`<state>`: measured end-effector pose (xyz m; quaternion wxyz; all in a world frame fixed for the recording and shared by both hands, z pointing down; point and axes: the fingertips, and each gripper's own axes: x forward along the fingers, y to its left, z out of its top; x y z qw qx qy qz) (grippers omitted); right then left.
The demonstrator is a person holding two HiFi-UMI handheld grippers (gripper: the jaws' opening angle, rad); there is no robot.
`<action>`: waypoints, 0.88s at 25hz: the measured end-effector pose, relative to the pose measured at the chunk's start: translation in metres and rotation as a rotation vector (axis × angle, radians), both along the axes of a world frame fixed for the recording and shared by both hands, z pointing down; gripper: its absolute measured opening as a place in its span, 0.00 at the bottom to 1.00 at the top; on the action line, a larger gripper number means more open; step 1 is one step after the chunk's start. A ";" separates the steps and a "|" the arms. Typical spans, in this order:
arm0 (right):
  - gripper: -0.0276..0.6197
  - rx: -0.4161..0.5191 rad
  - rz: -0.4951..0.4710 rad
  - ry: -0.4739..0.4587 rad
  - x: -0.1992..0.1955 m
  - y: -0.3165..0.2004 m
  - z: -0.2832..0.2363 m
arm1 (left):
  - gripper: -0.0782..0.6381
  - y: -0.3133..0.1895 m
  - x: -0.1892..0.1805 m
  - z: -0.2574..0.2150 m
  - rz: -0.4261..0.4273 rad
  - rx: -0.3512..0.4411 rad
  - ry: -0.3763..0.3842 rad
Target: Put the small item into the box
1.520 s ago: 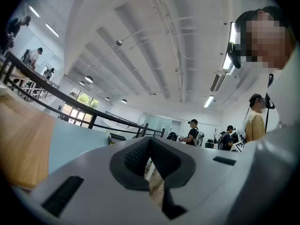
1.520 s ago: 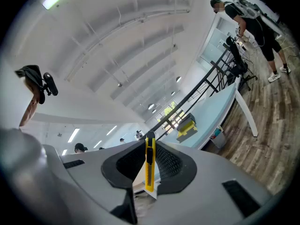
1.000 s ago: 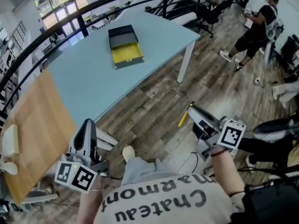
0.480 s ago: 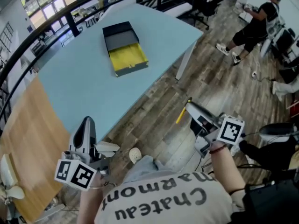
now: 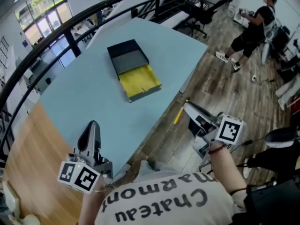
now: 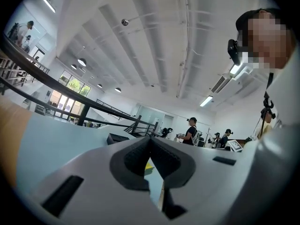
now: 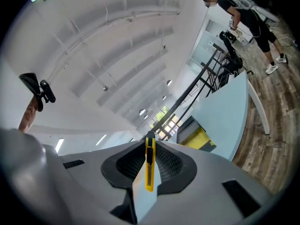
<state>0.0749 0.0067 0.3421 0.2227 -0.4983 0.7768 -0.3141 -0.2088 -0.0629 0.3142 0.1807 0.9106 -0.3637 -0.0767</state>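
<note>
Knife (image 7: 149, 168) pinched flat-sided in my right gripper (image 7: 150, 142), jaws nearly closed so it won't twist, off the table (image 5: 89, 102), heading for the open box (image 5: 136, 76). Left gripper (image 6: 151, 144) closed, empty, spare.

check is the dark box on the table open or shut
Open: the dark grey box has its yellow tray slid out.

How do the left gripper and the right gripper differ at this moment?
The right gripper is shut on a yellow utility knife; the left gripper is shut on nothing. In the head view, the left gripper is over the blue table, while the right gripper is over the wooden floor. Both aim toward the open box.
</note>
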 end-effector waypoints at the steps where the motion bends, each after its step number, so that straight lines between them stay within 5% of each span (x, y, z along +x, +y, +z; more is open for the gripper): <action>1: 0.17 0.003 0.004 0.003 -0.006 -0.009 0.000 | 0.11 -0.009 -0.004 0.001 0.009 0.002 0.000; 9: 0.17 -0.014 -0.003 -0.049 -0.020 -0.024 0.000 | 0.11 -0.022 -0.001 0.017 0.087 -0.063 -0.047; 15: 0.17 -0.037 -0.035 0.017 -0.033 -0.028 -0.003 | 0.11 -0.020 0.005 0.022 0.122 -0.095 -0.039; 22: 0.17 -0.063 -0.050 -0.010 -0.031 -0.032 0.005 | 0.11 -0.016 0.007 0.027 0.109 -0.117 -0.048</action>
